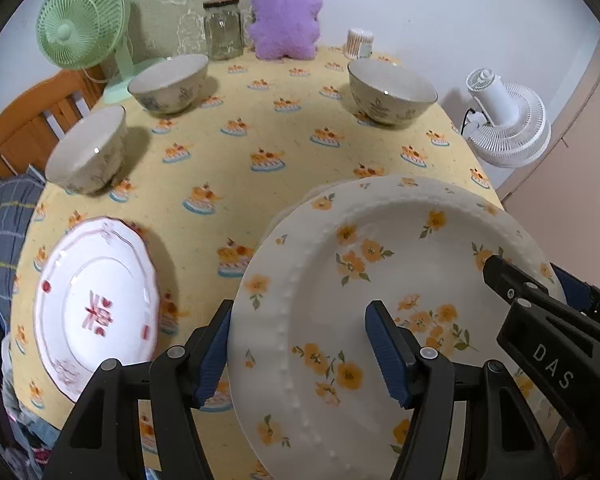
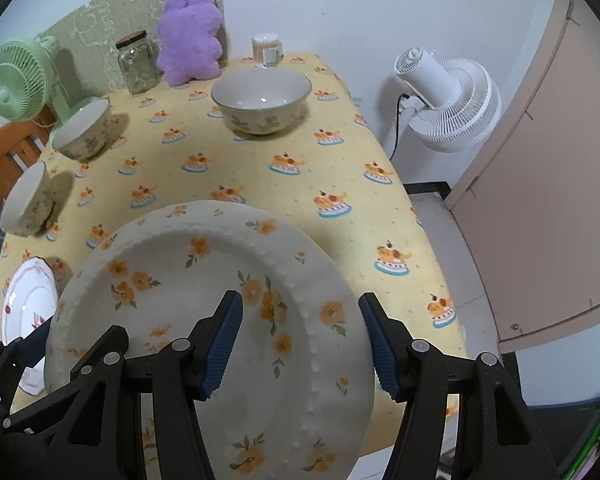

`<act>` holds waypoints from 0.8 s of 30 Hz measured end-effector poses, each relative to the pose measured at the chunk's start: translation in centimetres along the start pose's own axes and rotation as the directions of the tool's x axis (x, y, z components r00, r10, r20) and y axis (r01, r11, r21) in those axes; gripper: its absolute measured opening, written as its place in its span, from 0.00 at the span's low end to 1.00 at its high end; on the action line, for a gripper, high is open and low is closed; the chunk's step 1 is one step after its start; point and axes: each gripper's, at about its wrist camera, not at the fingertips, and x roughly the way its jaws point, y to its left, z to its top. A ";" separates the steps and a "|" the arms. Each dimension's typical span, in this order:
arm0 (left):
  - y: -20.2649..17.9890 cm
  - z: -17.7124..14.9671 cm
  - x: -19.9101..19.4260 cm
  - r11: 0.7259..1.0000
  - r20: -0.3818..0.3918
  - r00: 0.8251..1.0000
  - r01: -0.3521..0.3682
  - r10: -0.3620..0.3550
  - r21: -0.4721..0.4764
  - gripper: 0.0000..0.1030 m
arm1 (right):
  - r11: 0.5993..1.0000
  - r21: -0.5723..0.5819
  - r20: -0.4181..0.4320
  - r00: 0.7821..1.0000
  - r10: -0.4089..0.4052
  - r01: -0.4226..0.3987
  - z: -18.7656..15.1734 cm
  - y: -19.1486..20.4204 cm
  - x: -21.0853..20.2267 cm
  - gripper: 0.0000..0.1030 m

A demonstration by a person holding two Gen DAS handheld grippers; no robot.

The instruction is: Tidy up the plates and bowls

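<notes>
A large white plate with orange flowers [image 1: 380, 280] sits near the table's front right; it also shows in the right wrist view [image 2: 204, 280]. My left gripper [image 1: 300, 344] is open, its jaws straddling the plate's left rim. My right gripper [image 2: 300, 340] is open, its jaws straddling the plate's right rim; it also shows in the left wrist view [image 1: 540, 300]. A smaller white plate with red marks [image 1: 96, 304] lies at the front left. Three floral bowls stand on the table: one at the left [image 1: 88, 152], one at the back left [image 1: 168, 84], one at the back right [image 1: 392, 92].
A yellow tablecloth [image 1: 260, 128] covers the table. A green fan [image 1: 80, 20], a glass jar [image 1: 222, 28], a purple plush toy [image 1: 286, 16] and a cotton swab box [image 1: 358, 44] line the back edge. A white fan [image 1: 504, 120] stands beyond the right edge.
</notes>
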 end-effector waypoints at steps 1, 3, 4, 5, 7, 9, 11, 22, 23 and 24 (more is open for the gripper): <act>-0.2 -0.1 0.1 1.000 -0.003 1.000 -0.002 0.002 -0.002 0.63 | 1.000 -0.007 -0.007 1.000 0.003 -0.003 0.0 -0.3 0.4 0.62; -0.9 -0.3 0.6 1.000 -0.014 1.000 -0.011 0.011 -0.004 0.63 | 1.000 -0.017 -0.013 1.000 0.004 -0.004 0.1 -0.8 0.9 0.62; -1.2 -0.4 1.0 1.000 -0.021 1.000 -0.014 0.014 -0.006 0.63 | 1.000 -0.022 -0.015 1.000 0.005 -0.005 0.1 -1.1 1.1 0.62; -1.4 -0.3 1.2 1.000 -0.027 1.000 -0.015 0.014 -0.010 0.64 | 1.000 -0.026 -0.018 1.000 0.008 -0.008 0.2 -1.4 1.4 0.62; -1.8 -0.3 1.7 1.000 -0.034 0.999 -0.015 0.014 -0.019 0.64 | 0.999 -0.032 -0.023 1.000 0.011 -0.012 0.5 -1.8 1.9 0.62; -2.4 -0.1 2.1 0.999 -0.037 0.999 -0.020 0.019 -0.026 0.64 | 0.999 -0.042 -0.030 0.999 0.015 -0.016 0.7 -2.2 2.5 0.62; -2.6 0.0 2.3 0.999 -0.041 0.999 -0.017 0.015 -0.040 0.63 | 0.998 -0.051 -0.036 0.999 0.018 -0.020 1.0 -2.6 2.9 0.62; -3.5 0.0 4.1 0.994 -0.068 0.997 -0.051 0.044 -0.099 0.64 | 0.992 -0.114 -0.068 0.997 0.044 -0.051 1.5 -3.2 4.7 0.62; -3.5 0.0 4.2 0.993 -0.066 0.997 -0.057 0.051 -0.103 0.64 | 0.991 -0.120 -0.070 0.997 0.045 -0.054 1.6 -3.2 4.9 0.61; -3.5 0.1 4.3 0.992 -0.064 0.996 -0.062 0.055 -0.106 0.64 | 0.990 -0.128 -0.070 0.996 0.047 -0.056 1.6 -3.2 5.0 0.61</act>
